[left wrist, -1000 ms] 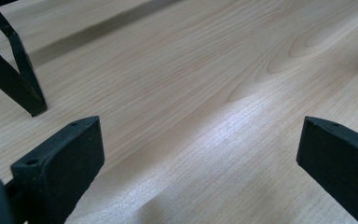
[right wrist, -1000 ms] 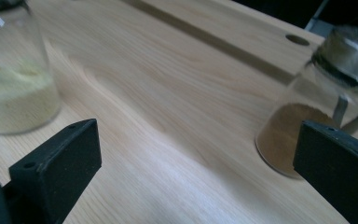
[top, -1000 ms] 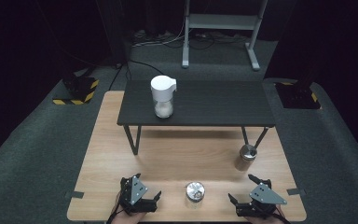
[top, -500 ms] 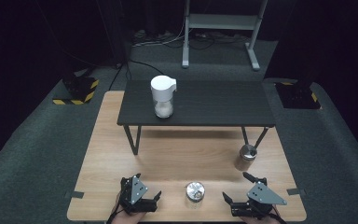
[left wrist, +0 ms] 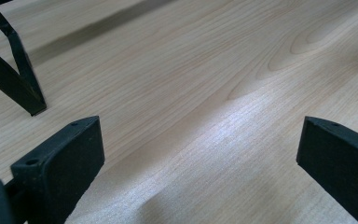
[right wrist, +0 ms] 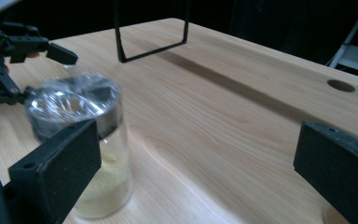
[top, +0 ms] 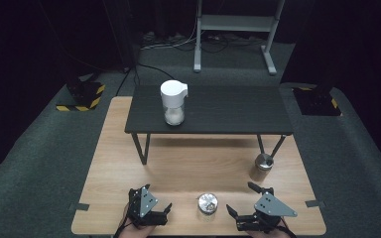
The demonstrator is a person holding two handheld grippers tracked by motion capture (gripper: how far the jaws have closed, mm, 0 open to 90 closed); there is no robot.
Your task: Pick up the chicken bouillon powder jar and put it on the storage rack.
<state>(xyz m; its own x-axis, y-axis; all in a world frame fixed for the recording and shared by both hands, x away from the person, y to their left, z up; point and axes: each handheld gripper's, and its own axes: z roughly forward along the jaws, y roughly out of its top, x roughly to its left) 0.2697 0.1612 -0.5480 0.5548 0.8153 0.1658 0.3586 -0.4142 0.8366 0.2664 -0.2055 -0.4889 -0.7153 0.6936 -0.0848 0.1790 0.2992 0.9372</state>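
A jar [top: 208,203] with a shiny metal lid stands upright near the front edge of the wooden surface [top: 193,158], between the two claws and touched by neither. In the right gripper view it [right wrist: 81,154] is clear glass with a pale, yellowish filling low inside, partly behind that claw's left jaw and a little blurred.

The right claw [top: 243,199] lies just beside the jar, jaws wide apart and turned toward it; nothing is between them but bare wood. The left claw [top: 164,212] sits on the jar's other side, also spread and empty; its own view looks across the wood grain toward a black leg of the bench [left wrist: 16,70].

Farther back, a small metal cup [top: 263,162] stands near the right side of the surface, and a white jug [top: 173,101] sits on the low black bench [top: 218,111].

This looks like the approach step: the right claw is lining up on the jar, no grasp made yet. The next move would call for sliding the open jaws around the glass body, below the lid, square to it, then closing gently, since smooth glass may slip or tip.
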